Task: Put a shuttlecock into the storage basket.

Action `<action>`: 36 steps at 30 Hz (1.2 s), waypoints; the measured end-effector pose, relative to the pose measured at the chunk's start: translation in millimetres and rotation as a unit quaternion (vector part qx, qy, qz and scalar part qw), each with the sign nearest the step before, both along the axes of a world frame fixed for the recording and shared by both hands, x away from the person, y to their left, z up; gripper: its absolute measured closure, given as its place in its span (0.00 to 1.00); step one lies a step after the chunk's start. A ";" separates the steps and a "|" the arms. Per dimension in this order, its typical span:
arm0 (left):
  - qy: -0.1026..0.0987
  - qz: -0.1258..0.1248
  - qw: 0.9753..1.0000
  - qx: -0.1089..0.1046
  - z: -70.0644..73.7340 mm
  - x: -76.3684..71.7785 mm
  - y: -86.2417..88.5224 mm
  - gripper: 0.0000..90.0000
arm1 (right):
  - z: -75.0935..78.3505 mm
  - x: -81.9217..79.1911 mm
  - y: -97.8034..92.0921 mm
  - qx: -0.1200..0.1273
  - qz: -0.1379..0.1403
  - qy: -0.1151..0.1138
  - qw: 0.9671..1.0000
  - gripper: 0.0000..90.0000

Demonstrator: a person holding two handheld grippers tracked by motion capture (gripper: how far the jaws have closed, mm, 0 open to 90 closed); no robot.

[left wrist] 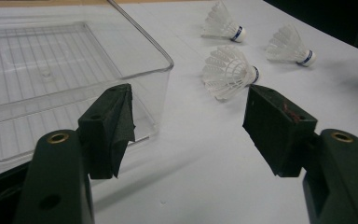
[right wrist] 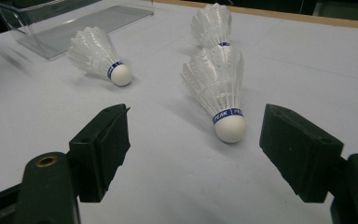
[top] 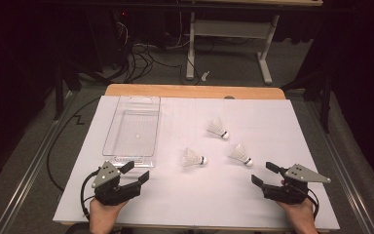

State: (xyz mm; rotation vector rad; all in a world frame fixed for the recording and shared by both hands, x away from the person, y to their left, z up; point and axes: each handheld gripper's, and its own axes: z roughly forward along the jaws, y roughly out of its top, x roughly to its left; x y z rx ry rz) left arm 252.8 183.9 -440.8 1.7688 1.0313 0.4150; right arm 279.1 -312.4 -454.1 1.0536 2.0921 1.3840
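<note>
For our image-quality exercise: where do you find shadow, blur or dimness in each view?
High view: white table lit, surroundings dark. Left gripper view: the left gripper casts a soft shadow on the table; clear tray shows faint glare. Right gripper view: nearest shuttlecock sharp, tray corner slightly blurred.

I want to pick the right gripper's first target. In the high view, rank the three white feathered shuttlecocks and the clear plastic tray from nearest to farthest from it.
From the right gripper:
1. Right-hand white feathered shuttlecock, just ahead of it.
2. Far shuttlecock and middle shuttlecock, to the gripper's left: too close to call.
3. Clear plastic tray, far left side.
</note>
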 end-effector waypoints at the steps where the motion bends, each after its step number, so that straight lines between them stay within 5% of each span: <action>1: 0.002 -0.003 1.000 0.000 0.3 0.8 -2.1 0.37 | -0.2 0.3 0.3 0.000 0.000 0.001 1.000 0.27; 17: 0.019 -0.023 0.999 0.011 6.3 8.9 -25.2 0.35 | -0.8 0.5 0.5 -0.004 -0.003 0.000 1.000 0.26; 36: 0.005 -0.041 0.999 0.021 14.3 22.8 -47.1 0.36 | -1.0 0.3 2.0 -0.008 0.000 -0.001 1.000 0.26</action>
